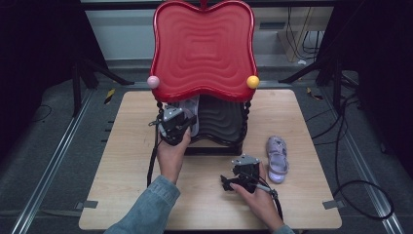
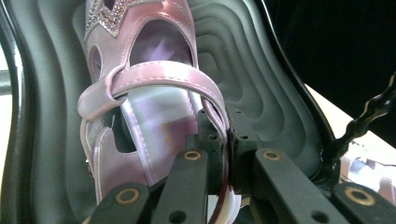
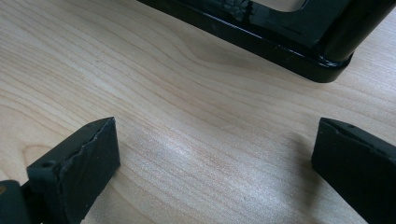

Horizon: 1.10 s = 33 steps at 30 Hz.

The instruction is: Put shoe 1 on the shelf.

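Observation:
A two-tier rack stands at the back of the table, with a red wavy top shelf [image 1: 203, 48] and a dark wavy lower shelf [image 1: 221, 122]. My left gripper [image 1: 181, 127] reaches under the red shelf and is shut on the heel edge of a pink sandal [image 2: 140, 93], which lies over the dark shelf [image 2: 261, 84]. A second pink sandal [image 1: 277, 158] lies on the table to the right of the rack. My right gripper [image 1: 225, 184] rests low over the wood near the front, jaws wide open with nothing between them [image 3: 210, 158].
The rack's black base frame [image 3: 280, 46] runs just ahead of my right gripper. A pink ball [image 1: 153, 81] and a yellow ball [image 1: 253, 81] cap the rack's posts. The wooden table [image 1: 126, 161] has bare room at left and front.

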Each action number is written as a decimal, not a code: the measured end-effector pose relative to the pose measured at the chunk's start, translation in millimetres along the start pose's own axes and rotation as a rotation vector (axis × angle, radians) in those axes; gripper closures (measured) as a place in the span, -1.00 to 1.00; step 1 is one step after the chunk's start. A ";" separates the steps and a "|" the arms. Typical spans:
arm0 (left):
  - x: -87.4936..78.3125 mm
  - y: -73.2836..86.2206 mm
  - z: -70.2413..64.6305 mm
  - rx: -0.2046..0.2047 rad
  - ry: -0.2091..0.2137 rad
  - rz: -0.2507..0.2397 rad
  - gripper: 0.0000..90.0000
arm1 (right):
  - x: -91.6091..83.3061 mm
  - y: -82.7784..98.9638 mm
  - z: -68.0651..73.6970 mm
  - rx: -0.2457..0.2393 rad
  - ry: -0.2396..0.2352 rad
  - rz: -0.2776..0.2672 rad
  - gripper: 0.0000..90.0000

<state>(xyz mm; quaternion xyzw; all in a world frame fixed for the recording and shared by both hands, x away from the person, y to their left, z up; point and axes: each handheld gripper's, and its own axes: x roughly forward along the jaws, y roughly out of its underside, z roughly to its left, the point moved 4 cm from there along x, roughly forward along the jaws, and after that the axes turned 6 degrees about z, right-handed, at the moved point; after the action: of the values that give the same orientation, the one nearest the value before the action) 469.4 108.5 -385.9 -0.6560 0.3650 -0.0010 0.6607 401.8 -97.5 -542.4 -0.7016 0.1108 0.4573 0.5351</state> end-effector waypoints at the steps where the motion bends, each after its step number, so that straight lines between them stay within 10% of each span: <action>1: 2.5 0.3 -1.9 -0.022 0.016 -0.001 0.91 | -0.1 -0.1 0.2 0.002 -0.002 -0.001 -0.97; 33: 29.1 3.0 -6.3 -0.038 0.005 0.004 0.88 | -0.1 0.0 -0.3 -0.004 -0.005 -0.001 -0.97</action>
<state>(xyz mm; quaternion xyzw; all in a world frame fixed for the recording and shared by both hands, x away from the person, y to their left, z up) 486.3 89.6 -401.7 -0.6678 0.3678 0.0055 0.6471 401.9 -97.8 -542.3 -0.7016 0.1084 0.4590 0.5341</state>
